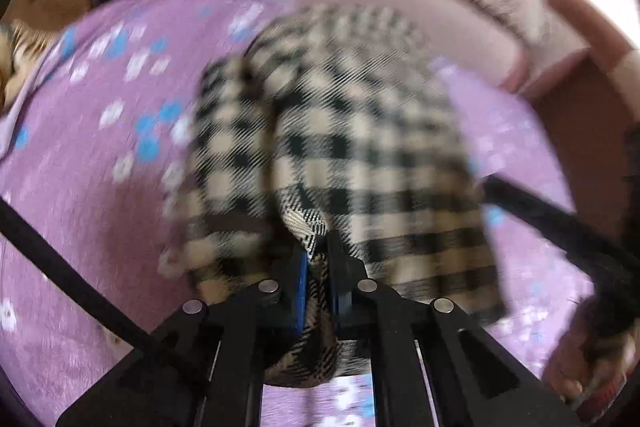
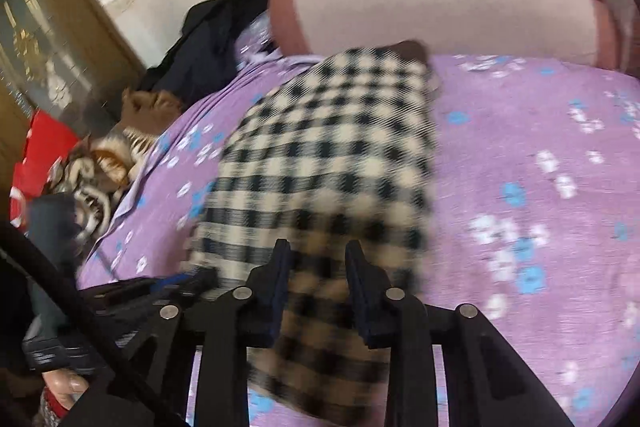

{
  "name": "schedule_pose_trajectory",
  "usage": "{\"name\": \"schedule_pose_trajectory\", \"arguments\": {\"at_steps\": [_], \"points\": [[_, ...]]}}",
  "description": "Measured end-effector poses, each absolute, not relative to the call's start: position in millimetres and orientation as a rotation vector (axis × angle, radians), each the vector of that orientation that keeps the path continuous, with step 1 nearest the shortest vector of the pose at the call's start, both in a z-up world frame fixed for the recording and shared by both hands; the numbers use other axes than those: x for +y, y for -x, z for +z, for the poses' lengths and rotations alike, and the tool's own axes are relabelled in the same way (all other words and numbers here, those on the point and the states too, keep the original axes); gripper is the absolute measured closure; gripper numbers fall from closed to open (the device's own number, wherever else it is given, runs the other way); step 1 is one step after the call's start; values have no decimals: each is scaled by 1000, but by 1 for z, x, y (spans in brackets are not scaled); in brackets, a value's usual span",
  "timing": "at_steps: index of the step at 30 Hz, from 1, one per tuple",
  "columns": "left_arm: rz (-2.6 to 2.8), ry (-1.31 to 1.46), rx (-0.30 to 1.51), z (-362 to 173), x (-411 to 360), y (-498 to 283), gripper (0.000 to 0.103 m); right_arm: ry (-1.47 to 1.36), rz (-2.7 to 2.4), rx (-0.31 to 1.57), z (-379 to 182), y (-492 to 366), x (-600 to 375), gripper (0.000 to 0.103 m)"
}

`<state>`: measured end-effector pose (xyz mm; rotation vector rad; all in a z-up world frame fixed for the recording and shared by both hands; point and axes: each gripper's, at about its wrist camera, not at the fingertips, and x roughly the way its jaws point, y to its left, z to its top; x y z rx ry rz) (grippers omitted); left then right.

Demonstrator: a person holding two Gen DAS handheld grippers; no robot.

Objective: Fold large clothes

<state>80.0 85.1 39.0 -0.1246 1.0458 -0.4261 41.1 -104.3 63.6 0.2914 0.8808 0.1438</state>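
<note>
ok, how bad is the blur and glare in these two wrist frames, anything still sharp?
Left wrist: the checked garment and purple bedsheet are smeared by motion; only the left gripper and the fabric pinched in it look crisp; blown-out glare at top right. Right wrist: the same smear on the garment, the right gripper is fairly sharp. Both show fisheye bending and dark corners.

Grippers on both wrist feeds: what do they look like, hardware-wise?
Both match. The left gripper and right gripper are matte black linkage frames with round silver pivot pins and blue pads inside the fingers. A black cable trails across each view. A bare hand shows in the left wrist view; no markings are readable.
</note>
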Motion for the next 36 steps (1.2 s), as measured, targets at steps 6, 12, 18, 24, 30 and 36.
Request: {"name": "schedule_pose_trajectory", "arguments": {"at_steps": [6, 12, 18, 24, 30, 36], "points": [[-701, 490, 922, 77, 116, -76, 95, -393, 142, 844, 72, -35, -131, 68], [-598, 635, 1130, 13, 121, -84, 96, -282, 173, 881, 84, -59, -97, 67], [-422, 688, 1101, 7, 134, -57, 91, 11, 341, 968, 94, -105, -4, 57], [-382, 621, 1097, 8, 125, -39, 96, 234, 386, 1173, 45, -148, 85, 54], [-397, 700, 1140, -1, 132, -38, 95, 292, 322, 1298, 10, -172, 95, 66], [-443, 671, 1121, 8, 120, -28, 95, 157, 214, 1216, 40, -161, 51, 98]]}}
